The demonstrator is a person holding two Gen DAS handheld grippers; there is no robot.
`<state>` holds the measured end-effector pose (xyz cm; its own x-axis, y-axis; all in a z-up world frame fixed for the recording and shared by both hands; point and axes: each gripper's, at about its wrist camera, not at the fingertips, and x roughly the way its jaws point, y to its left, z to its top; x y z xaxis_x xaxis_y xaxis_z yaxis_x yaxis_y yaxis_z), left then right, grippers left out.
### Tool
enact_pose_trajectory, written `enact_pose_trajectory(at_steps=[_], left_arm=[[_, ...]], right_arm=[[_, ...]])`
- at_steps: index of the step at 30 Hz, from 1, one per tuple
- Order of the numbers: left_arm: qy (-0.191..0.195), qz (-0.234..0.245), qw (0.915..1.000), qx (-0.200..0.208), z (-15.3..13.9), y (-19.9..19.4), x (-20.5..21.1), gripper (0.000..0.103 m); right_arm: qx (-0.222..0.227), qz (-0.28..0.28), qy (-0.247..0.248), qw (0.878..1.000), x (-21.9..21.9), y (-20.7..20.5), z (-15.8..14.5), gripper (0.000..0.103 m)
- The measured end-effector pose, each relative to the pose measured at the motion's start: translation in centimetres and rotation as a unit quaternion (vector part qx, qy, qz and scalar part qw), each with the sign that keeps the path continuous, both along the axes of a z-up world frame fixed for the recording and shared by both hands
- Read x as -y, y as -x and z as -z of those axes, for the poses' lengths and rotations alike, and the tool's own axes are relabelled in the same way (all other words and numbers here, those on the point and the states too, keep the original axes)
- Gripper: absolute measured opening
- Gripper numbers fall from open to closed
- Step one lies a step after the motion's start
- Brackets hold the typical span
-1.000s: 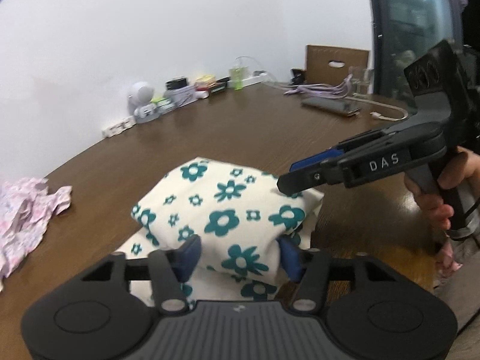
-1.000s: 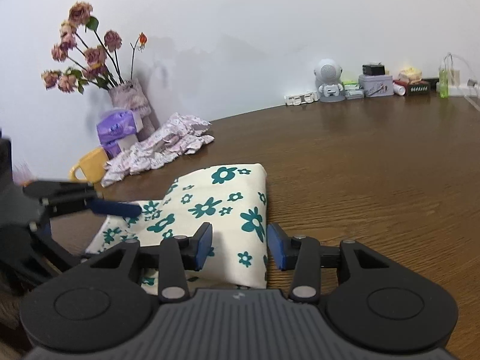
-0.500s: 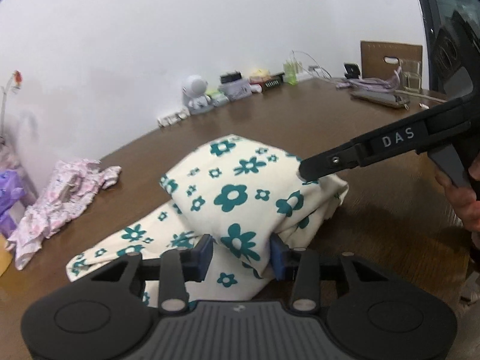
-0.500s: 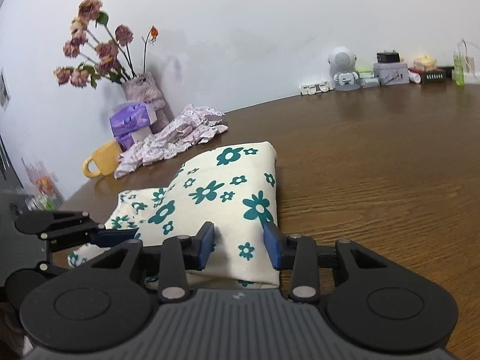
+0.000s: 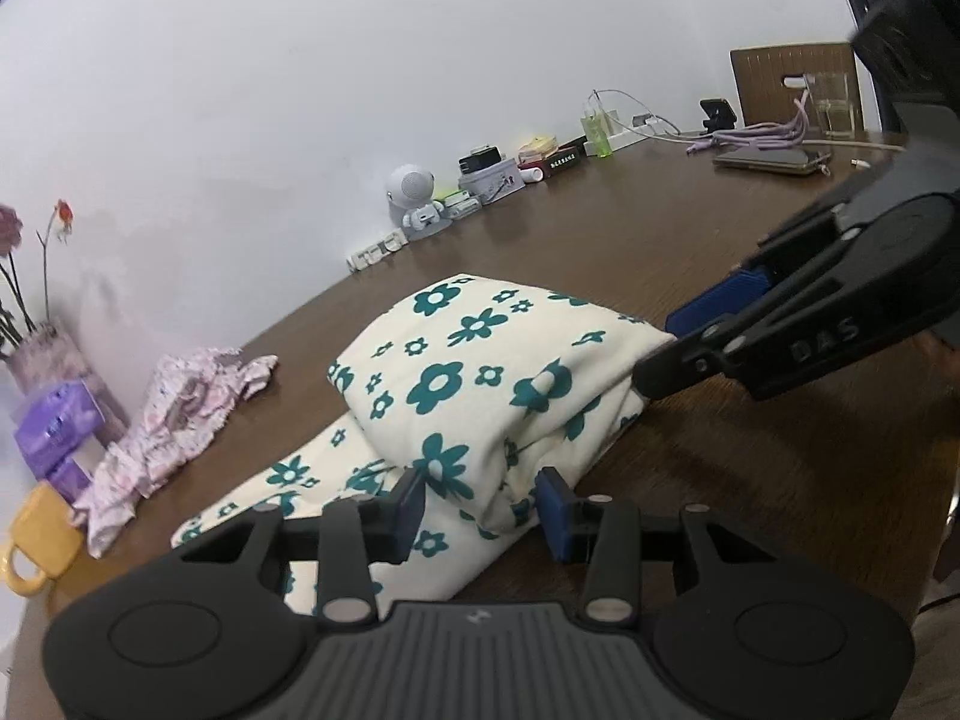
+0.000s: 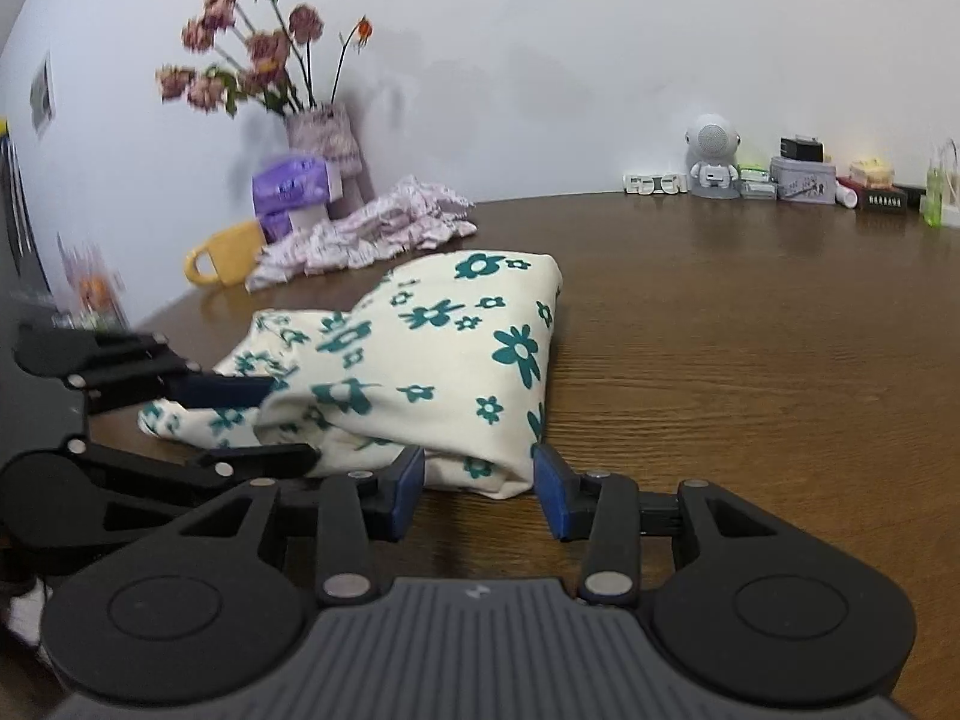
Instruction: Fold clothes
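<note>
Both tongs, left tongs (image 5: 480,507) and right tongs (image 6: 479,489), half-closed, pinching folded flowered cloth (image 5: 480,372) at near edge on tabletop (image 6: 750,360); fold mid-way; next, carry edge forward, lay flat

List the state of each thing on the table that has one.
Cream cloth with teal flowers: folded over, a lower layer sticking out.
Pink floral garment: crumpled, unfolded.
Yellow mug: lying on its side.
Left tongs: straddling the cloth's near fold.
Right tongs: straddling the cloth's near corner.
</note>
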<state>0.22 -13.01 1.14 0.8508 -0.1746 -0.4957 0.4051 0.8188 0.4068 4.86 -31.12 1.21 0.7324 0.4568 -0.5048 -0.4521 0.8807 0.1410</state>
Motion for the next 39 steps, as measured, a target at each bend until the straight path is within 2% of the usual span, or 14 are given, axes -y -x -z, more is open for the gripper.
enact_pose_trajectory(at_steps=[2, 5, 6, 7, 9, 11, 17, 20, 24, 27, 30, 32, 35, 39], left_arm=[[-0.007, 0.000, 0.9999, 0.007, 0.0, 0.3, 0.0, 0.037], [-0.010, -0.001, 0.9999, 0.012, -0.1, 0.6, -0.1, 0.022], [-0.010, -0.003, 0.9998, 0.014, -0.2, 0.6, -0.2, 0.019], [-0.010, -0.004, 0.9998, 0.017, -0.2, 0.6, -0.2, 0.017], [-0.010, -0.007, 0.9997, 0.021, -0.2, 0.6, -0.3, 0.014], [-0.005, -0.009, 0.9997, 0.020, 0.0, 0.6, -0.5, 0.012], [0.006, -0.018, 0.9996, 0.022, 0.6, 0.6, -0.7, 0.011], [0.014, -0.019, 0.9996, 0.018, 0.6, 0.7, -0.8, 0.016], [0.015, -0.018, 0.9996, 0.013, 0.4, 0.6, -0.8, 0.018], [0.016, -0.018, 0.9996, 0.013, 0.4, 0.4, -0.7, 0.022], [0.019, -0.017, 0.9996, 0.014, 0.3, 0.3, -0.5, 0.023], [0.020, -0.017, 0.9995, 0.015, 0.3, 0.2, -0.4, 0.023], [0.032, -0.023, 0.9992, 0.011, -0.1, 0.0, -0.5, 0.014], [0.051, -0.027, 0.9983, 0.011, -0.6, -0.1, -0.8, 0.012]], right_arm=[[0.009, -0.005, 0.029, 1.000, -0.8, -0.2, 0.1, 0.041], [0.025, -0.008, 0.059, 0.998, -1.4, 0.0, 0.3, 0.037], [0.032, -0.005, 0.061, 0.998, -1.5, 0.1, 0.3, 0.024], [0.036, -0.001, 0.056, 0.998, -1.4, 0.2, 0.2, 0.017], [0.039, 0.005, 0.034, 0.999, -0.8, 0.2, -0.1, 0.007], [0.039, 0.013, 0.017, 0.999, -0.3, 0.2, -0.2, 0.003], [0.025, 0.026, -0.008, 0.999, 0.4, 0.1, 0.2, 0.002], [0.020, 0.025, -0.006, 0.999, 0.1, 0.2, 0.2, 0.003], [0.010, 0.025, -0.030, 0.999, 0.8, 0.9, -0.3, 0.012], [-0.001, 0.002, -0.009, 1.000, 0.9, 1.9, -0.7, 0.036], [-0.019, -0.015, 0.015, 1.000, 0.4, 2.3, -0.4, 0.036], [-0.034, -0.022, 0.023, 0.999, -0.1, 2.2, 0.1, 0.033], [-0.031, -0.025, 0.021, 0.999, -1.0, 1.8, 0.3, 0.002], [-0.007, -0.022, 0.003, 1.000, -2.0, 1.0, -0.3, 0.001]])
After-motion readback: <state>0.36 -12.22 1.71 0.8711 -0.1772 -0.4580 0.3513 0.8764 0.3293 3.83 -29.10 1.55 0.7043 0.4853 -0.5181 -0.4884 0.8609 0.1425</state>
